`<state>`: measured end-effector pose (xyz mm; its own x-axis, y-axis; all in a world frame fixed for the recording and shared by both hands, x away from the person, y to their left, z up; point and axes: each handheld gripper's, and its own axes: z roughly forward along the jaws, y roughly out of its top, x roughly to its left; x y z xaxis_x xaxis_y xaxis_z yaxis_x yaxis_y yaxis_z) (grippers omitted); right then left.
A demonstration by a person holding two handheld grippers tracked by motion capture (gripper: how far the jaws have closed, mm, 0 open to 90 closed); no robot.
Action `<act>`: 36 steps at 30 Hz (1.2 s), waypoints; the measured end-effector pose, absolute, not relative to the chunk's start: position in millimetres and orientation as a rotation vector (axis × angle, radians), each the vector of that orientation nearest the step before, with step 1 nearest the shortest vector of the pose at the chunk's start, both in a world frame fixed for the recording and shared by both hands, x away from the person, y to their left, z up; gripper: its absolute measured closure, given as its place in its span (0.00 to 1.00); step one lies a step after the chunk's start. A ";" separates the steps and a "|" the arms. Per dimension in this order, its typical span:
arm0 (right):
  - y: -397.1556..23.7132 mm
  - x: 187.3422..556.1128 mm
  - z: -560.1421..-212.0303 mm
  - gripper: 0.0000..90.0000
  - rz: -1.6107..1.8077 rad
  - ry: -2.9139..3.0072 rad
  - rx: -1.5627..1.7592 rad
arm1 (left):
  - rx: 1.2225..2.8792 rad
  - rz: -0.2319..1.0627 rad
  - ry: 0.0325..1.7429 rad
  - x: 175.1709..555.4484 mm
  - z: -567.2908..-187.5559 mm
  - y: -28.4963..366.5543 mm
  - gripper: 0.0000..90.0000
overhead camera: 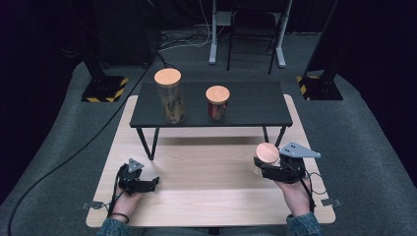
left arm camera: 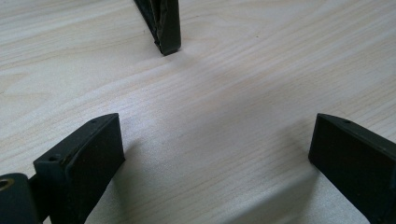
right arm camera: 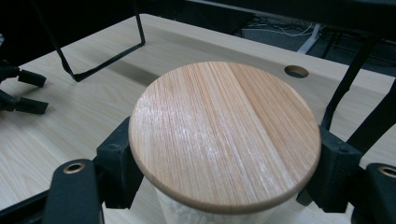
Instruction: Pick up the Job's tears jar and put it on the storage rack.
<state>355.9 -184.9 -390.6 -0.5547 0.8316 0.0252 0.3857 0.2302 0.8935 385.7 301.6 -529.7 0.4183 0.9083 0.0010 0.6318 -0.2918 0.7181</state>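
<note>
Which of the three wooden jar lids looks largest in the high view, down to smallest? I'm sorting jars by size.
1. Lid of the tall jar.
2. and 3. Lid of the short jar and lid of the held jar in the right gripper: alike; the held one is nearer, so unsure.

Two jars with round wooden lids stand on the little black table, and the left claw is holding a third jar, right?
Not quite: the right claw holds the third jar with a round wooden lid, as the high view shows. The left claw is open, holding nothing.
</note>
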 end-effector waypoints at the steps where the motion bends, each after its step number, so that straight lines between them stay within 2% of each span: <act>1: -184.7 356.2 -388.3 0.28 1.281 2.048 1.112 | 2.030 0.551 1.300 385.7 -529.8 301.6 0.03; 36: -177.3 371.0 -315.1 0.28 1.301 2.024 1.063 | 2.030 0.552 1.299 386.0 -529.8 301.3 0.03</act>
